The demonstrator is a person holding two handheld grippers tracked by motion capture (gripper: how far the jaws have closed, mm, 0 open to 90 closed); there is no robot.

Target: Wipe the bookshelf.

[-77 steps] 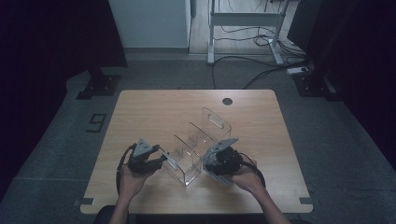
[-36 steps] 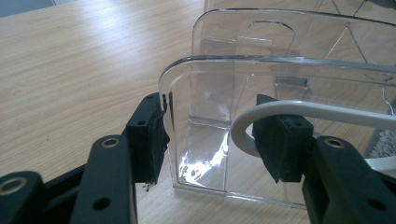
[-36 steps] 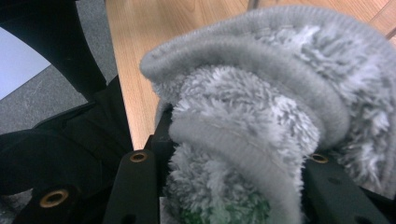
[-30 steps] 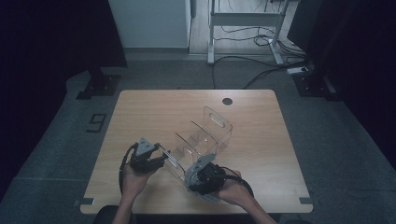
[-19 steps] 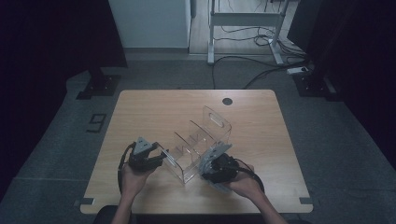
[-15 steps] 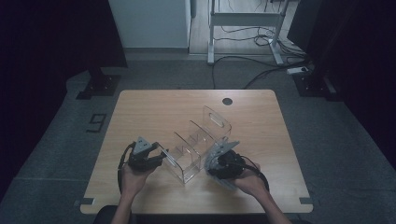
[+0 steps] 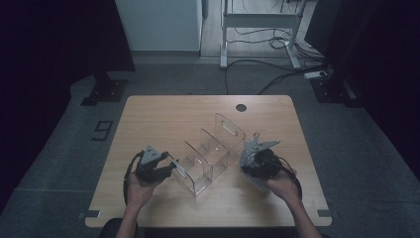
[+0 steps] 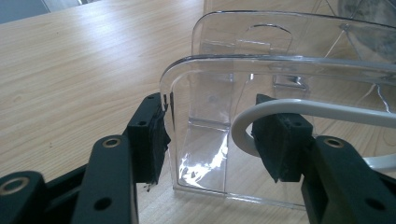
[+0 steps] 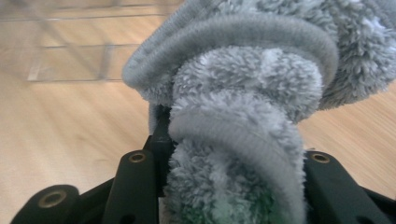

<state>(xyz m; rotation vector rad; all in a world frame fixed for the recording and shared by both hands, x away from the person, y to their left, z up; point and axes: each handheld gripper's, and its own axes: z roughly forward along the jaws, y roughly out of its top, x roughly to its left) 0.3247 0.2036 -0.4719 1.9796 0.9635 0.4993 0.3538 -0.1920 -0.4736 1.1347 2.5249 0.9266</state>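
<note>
A clear plastic organizer (image 7: 210, 154) with several dividers lies slantwise on the wooden table (image 7: 168, 119). At its near left end is my left gripper (image 7: 167, 166). In the left gripper view that gripper (image 8: 215, 123) straddles the organizer's end wall (image 8: 233, 79), with the left pad (image 8: 156, 126) against the wall's rounded corner edge. A white cable (image 8: 299, 108) loops in front of the right pad. My right gripper (image 7: 251, 157) is just right of the organizer, shut on a fluffy grey cloth (image 7: 255, 146). In the right gripper view the bunched cloth (image 9: 247, 70) covers the jaws of that gripper (image 9: 231, 140).
A round cable hole (image 7: 241, 107) sits near the table's far edge. Beyond the table are a white desk frame (image 7: 257, 20) with floor cables and a black stand foot (image 7: 106, 91). Bare tabletop lies left of and behind the organizer.
My right gripper has carried the grey cloth from the organizer's near end to the right and away from me, to the organizer's right side. The left gripper has stayed put.
</note>
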